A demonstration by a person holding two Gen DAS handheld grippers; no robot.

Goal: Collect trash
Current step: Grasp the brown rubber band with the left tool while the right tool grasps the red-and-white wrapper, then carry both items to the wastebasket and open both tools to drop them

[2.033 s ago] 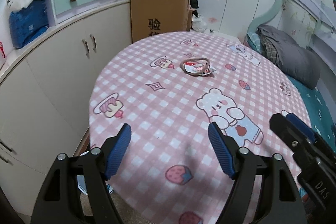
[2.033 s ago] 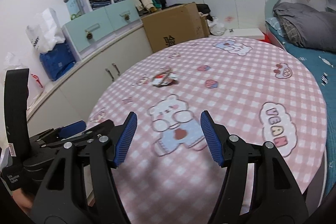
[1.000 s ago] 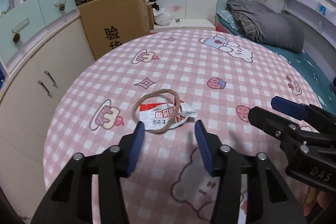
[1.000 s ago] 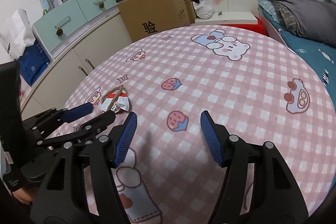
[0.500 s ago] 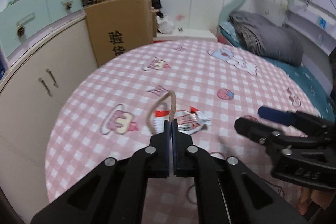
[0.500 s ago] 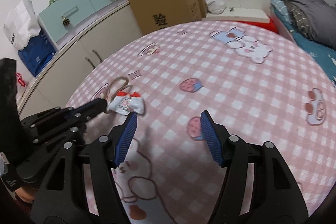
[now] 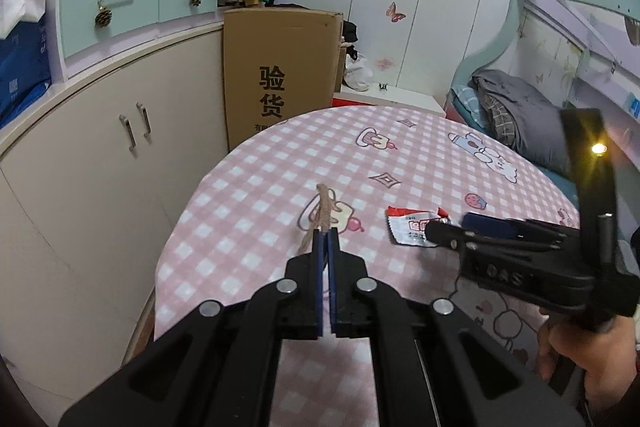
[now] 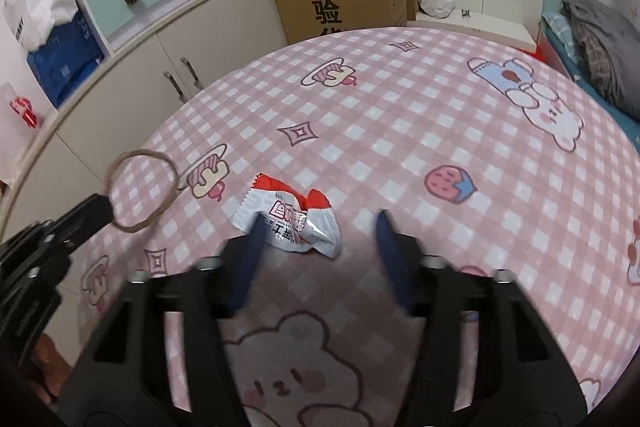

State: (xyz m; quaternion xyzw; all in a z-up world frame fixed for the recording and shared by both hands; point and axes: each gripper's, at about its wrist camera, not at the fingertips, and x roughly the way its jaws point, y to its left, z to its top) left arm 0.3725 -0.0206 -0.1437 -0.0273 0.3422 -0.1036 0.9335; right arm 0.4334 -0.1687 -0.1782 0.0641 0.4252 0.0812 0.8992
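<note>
My left gripper [image 7: 325, 233] is shut on a brown rubber band [image 7: 323, 211] and holds it above the pink checked table [image 7: 256, 195]. In the right wrist view the band [image 8: 142, 187] hangs as a loop from the left gripper [image 8: 105, 205] at the left. A red and white snack wrapper [image 8: 294, 217] lies on the table. My right gripper [image 8: 318, 225] is open, with its fingers on either side of the wrapper's near edge. The wrapper also shows in the left wrist view [image 7: 412, 229], with the right gripper [image 7: 448, 225] at it.
A cream cabinet [image 7: 100, 155] curves along the table's left edge. A cardboard box [image 7: 280, 67] stands behind the table. A bed with grey bedding [image 7: 516, 111] is at the right. A person's hand [image 7: 580, 351] holds the right gripper.
My left gripper has closed on the rubber band and lifted it to the left, off the wrapper. My right gripper has moved in over the wrapper, still open.
</note>
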